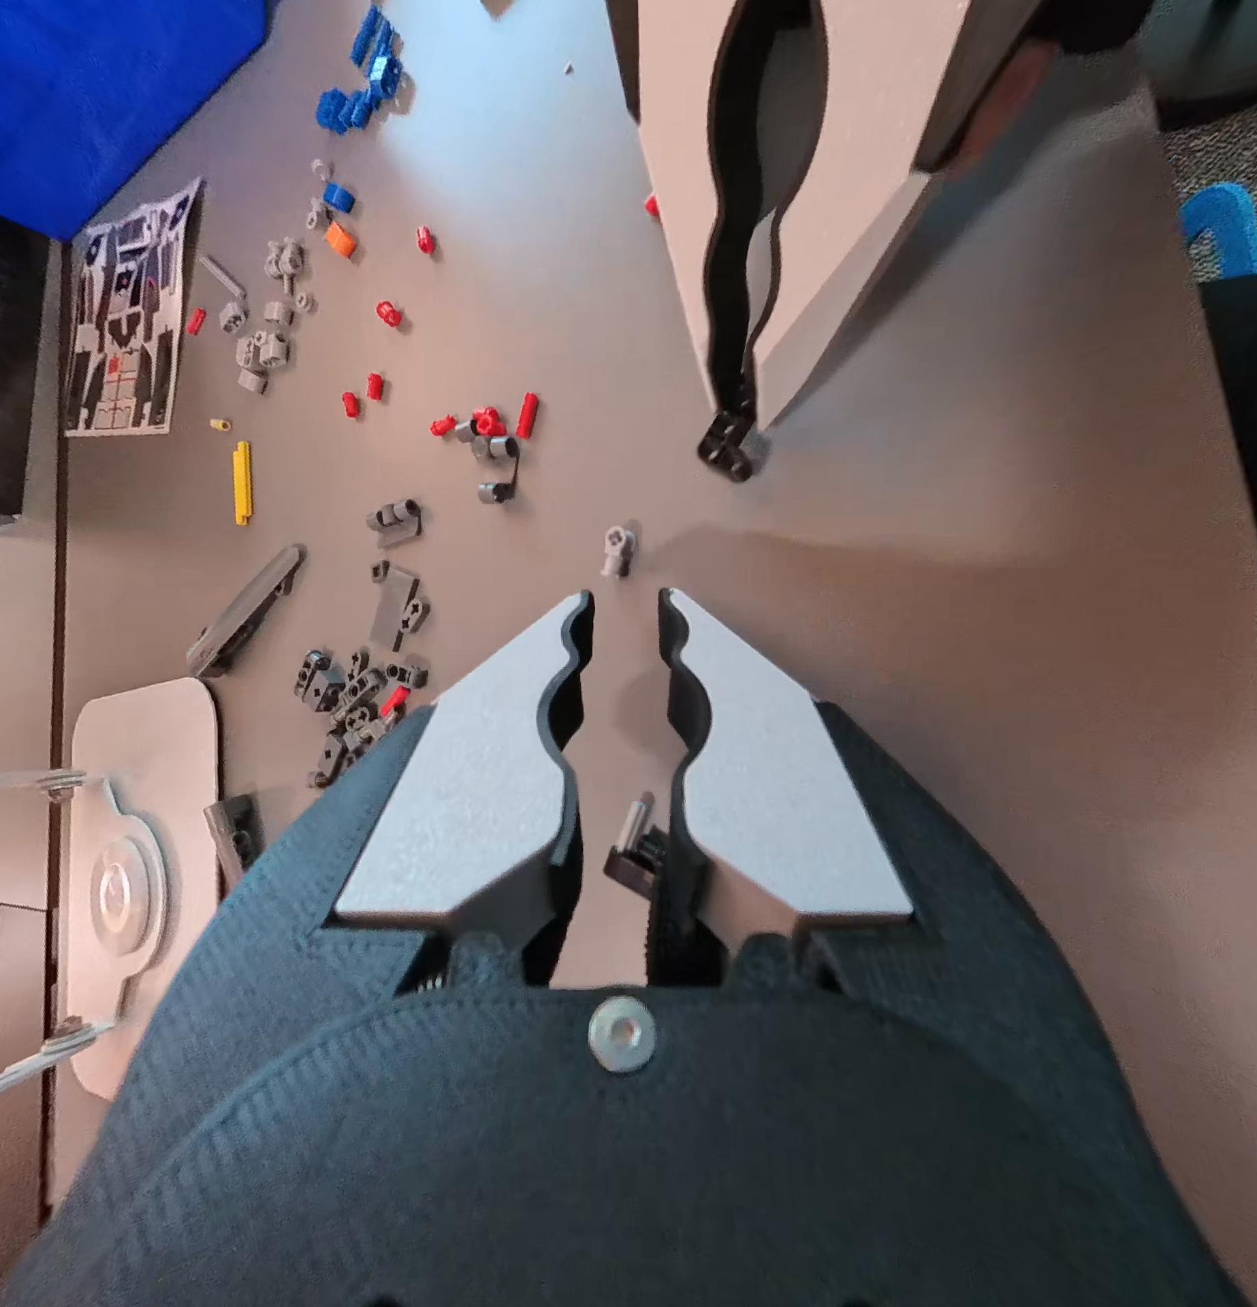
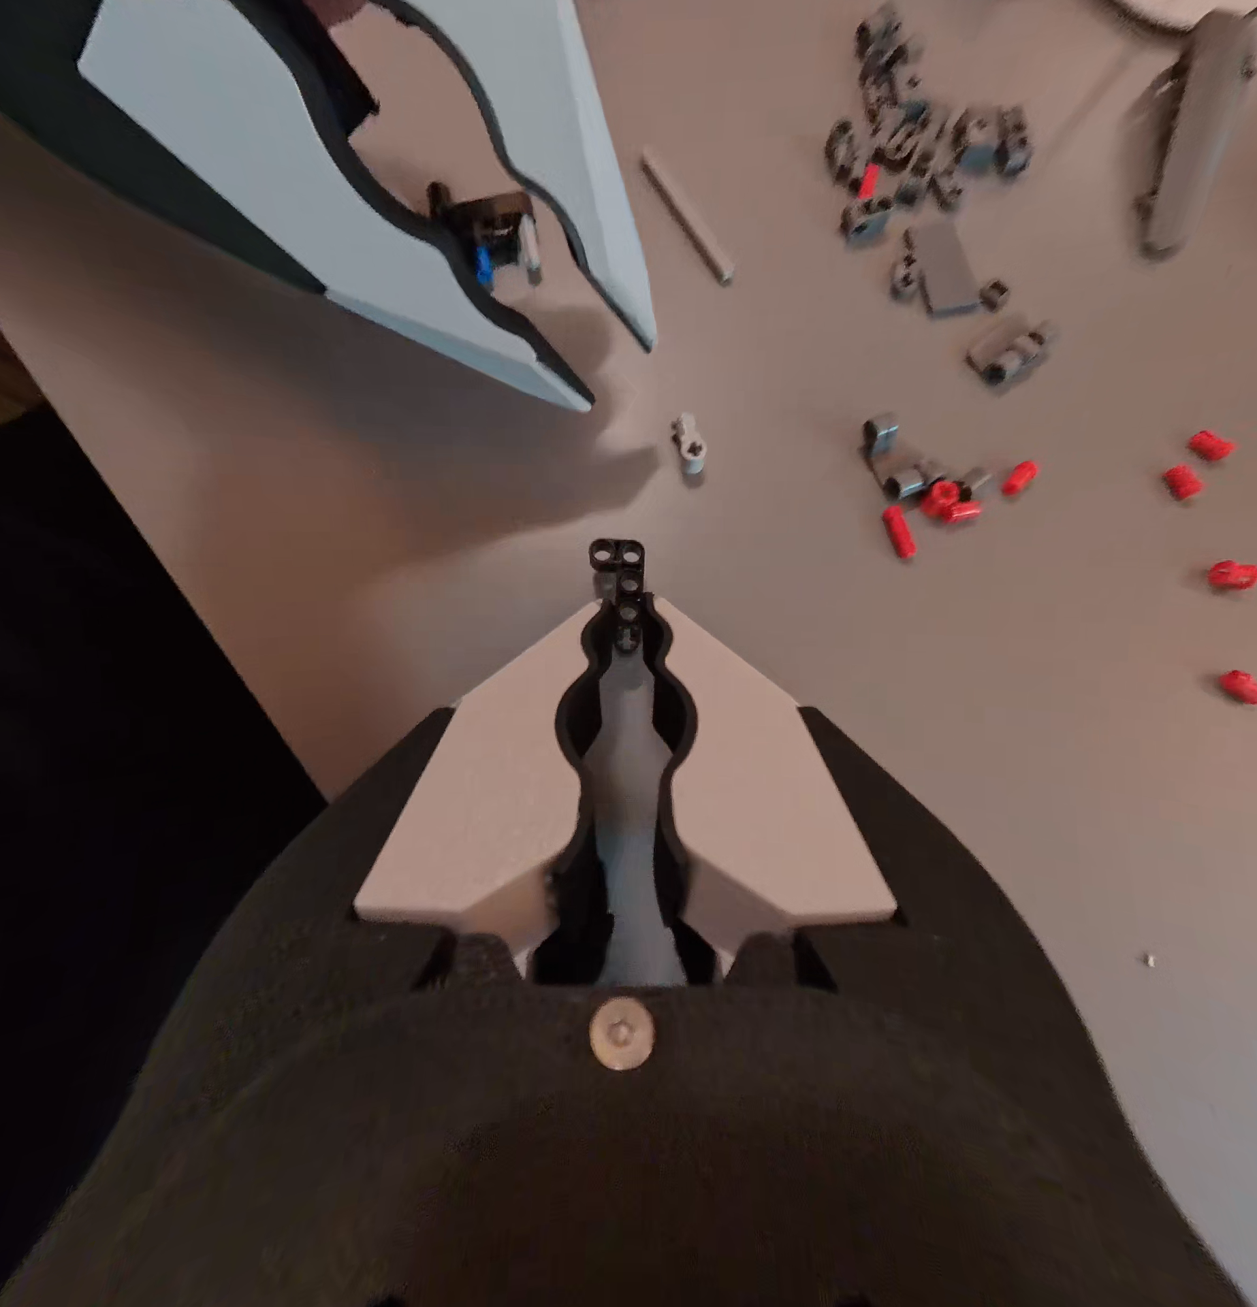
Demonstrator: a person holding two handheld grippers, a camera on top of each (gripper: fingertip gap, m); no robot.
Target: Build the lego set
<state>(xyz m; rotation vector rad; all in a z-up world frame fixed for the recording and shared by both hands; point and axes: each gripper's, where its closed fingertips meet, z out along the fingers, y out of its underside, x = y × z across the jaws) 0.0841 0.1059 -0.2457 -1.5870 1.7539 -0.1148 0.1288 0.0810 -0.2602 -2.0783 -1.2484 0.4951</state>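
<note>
The right claw [image 2: 627, 601] is closed on a black L-shaped beam with round holes [image 2: 620, 569]. Both pads press its long arm, and the short arm projects past the fingertips, above the tabletop [image 2: 894, 778].

The left claw [image 1: 626, 597] stands narrowly open, with a clear gap between its tips and nothing clamped there. Deeper between its fingers sits a small black assembly with a pale pin [image 1: 636, 845], lying against the inner face of one finger; whether the other finger touches it cannot be determined.

Just beyond the left claw's tips a small light grey connector [image 1: 618, 548] lies on the tabletop, apart from both claws.

Farther out, to one side, loose parts are spread across the surface:
- a heap of dark grey and black beams [image 1: 357, 700];
- a long dark grey panel [image 1: 247, 608];
- a grey angled plate [image 1: 399, 605];
- a yellow bar [image 1: 242, 482];
- a cluster of red pins and grey sleeves [image 1: 491, 431].

Beyond these lie scattered red pins [image 1: 389, 312], a group of light grey connectors [image 1: 268, 332], an orange piece [image 1: 341, 239] and a blue round piece [image 1: 339, 196].

At the far end are a sticker sheet [image 1: 130, 311], a pile of blue parts [image 1: 364, 78] and a blue cloth [image 1: 81, 85].
</note>
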